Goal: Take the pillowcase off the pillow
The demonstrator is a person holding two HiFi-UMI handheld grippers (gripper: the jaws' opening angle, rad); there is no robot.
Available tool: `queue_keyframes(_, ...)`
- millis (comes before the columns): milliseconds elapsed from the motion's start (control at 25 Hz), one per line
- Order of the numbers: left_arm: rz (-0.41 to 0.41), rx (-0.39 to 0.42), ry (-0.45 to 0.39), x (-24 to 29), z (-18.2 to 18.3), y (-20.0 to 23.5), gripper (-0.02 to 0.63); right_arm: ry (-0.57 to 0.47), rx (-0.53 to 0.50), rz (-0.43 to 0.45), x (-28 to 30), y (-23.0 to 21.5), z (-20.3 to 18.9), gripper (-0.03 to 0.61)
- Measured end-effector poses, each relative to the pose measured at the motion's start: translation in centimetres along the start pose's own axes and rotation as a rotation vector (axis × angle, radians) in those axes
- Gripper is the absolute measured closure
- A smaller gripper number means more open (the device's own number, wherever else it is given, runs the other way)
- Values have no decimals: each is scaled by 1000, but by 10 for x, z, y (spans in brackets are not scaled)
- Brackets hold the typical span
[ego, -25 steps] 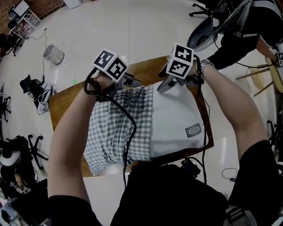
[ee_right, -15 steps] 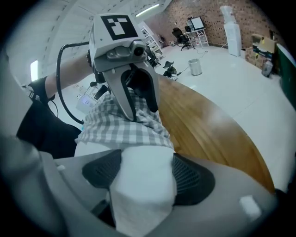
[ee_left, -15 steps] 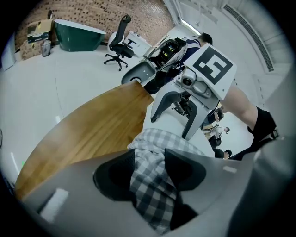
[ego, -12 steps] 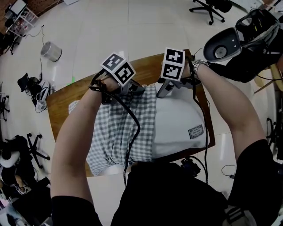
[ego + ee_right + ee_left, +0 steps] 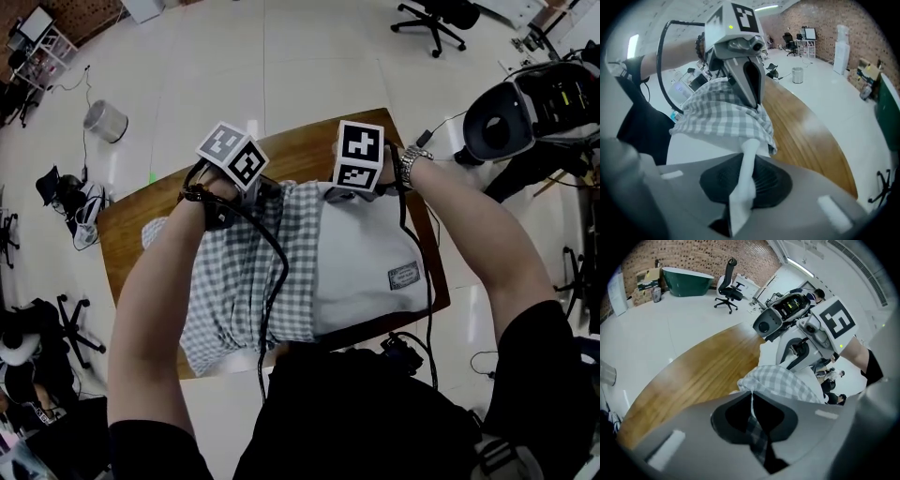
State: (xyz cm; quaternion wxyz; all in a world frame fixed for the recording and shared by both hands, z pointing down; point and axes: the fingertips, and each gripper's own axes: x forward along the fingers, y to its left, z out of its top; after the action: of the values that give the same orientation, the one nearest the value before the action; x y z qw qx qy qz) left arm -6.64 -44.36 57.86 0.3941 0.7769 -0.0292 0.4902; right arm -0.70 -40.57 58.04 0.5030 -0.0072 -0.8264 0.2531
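A white pillow (image 5: 366, 253) lies on the wooden table (image 5: 309, 150), its left half inside a grey-and-white checked pillowcase (image 5: 234, 281). My left gripper (image 5: 267, 192) sits at the far edge of the pillowcase. Its jaws have just been closing and now pinch a fold of checked cloth (image 5: 757, 432). My right gripper (image 5: 349, 190) is beside it at the pillow's far edge. Its jaws have also just been closing and clamp a strip of white pillow fabric (image 5: 740, 187). In the right gripper view the left gripper (image 5: 747, 89) stands over the pillowcase (image 5: 722, 117).
A black cable (image 5: 277, 262) runs from the left gripper across the pillowcase. The pillow's near right corner with a sewn label (image 5: 405, 277) reaches the table edge. A waste bin (image 5: 103, 120) and office chairs (image 5: 436, 14) stand on the pale floor beyond.
Both grippers came down onto the far edge of the bedding and closed, the left on checked cloth, the right on white fabric. The two marker cubes stand closer together.
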Motion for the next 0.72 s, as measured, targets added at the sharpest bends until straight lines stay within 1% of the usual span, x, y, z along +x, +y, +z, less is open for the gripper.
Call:
queue_keyframes(160, 91, -24, -20, -1, -15, 4, 604, -34, -103, -122, -3, 12, -6, 546)
queue_keyframes(280, 165, -43, -37, 2, -40, 10, 604, -76, -234, -274, 5, 25, -11, 551)
queue_keyframes(360, 211, -63, -50, -3, -51, 14, 606, -114, -293, -358, 1, 32, -13, 554)
queue_keyframes(520, 292, -94, -53, -17, -66, 18, 606, -177, -332, -435, -14, 44, -16, 555)
queue_keyframes(640, 355, -101, -56, -26, -74, 21, 606, -186, -380, -511, -23, 46, -18, 557)
queue_keyframes(720, 393, -105, -56, -34, -79, 22, 606, -191, -392, -544, -28, 47, -19, 557)
